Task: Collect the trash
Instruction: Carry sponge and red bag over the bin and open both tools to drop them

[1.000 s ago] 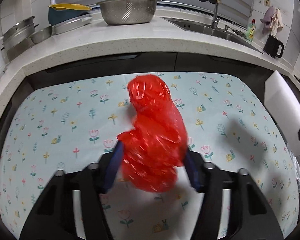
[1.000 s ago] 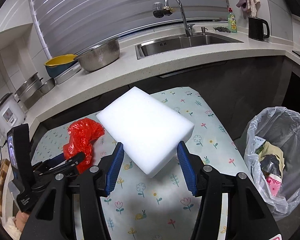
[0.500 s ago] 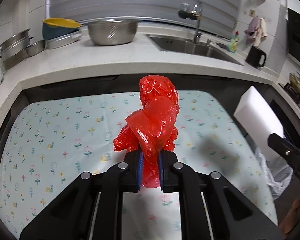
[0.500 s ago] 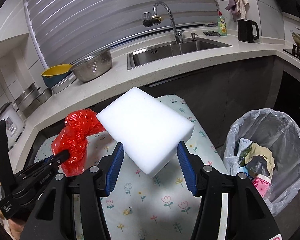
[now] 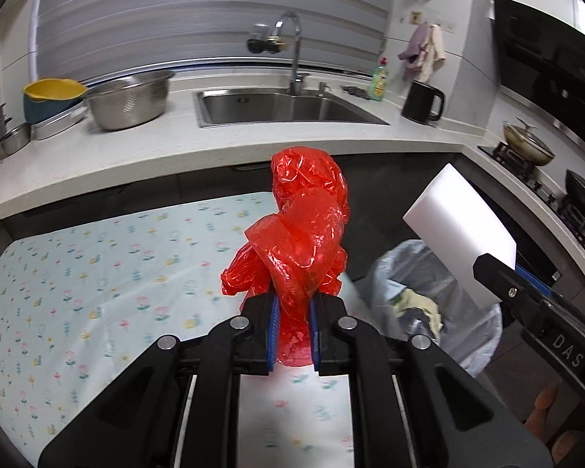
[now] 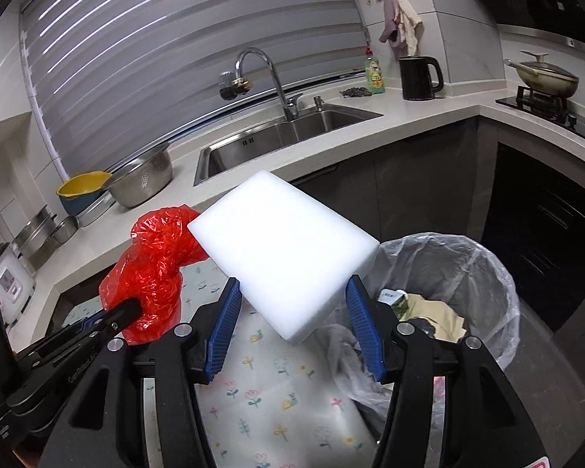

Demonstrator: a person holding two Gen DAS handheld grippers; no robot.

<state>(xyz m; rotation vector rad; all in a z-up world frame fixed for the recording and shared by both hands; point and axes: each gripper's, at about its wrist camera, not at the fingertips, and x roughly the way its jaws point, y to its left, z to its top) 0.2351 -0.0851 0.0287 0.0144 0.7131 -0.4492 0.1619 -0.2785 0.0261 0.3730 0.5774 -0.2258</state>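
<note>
A crumpled red plastic bag [image 5: 300, 230] sticks up from my left gripper [image 5: 292, 319], whose blue pads are shut on its lower end, above the floral tablecloth [image 5: 97, 273]. My right gripper [image 6: 296, 319] is shut on a white foam block [image 6: 284, 249], lifted clear of the table. The block [image 5: 460, 234] also shows at the right of the left wrist view. In the right wrist view the red bag [image 6: 156, 269] hangs just left of the block. A bin lined with a clear bag [image 6: 487, 273], holding several scraps, stands below and to the right of both grippers.
Behind the table runs a white counter [image 5: 175, 148] with a steel sink [image 5: 284, 109], a tap, a metal colander [image 5: 128, 101], a yellow bowl, a black kettle [image 6: 419, 78] and a green bottle. A hob with pans [image 5: 526, 144] sits at the far right.
The left gripper closed on the red bag and lifted it off the cloth. Both grippers have risen and swung right, so the bin now lies close under them.
</note>
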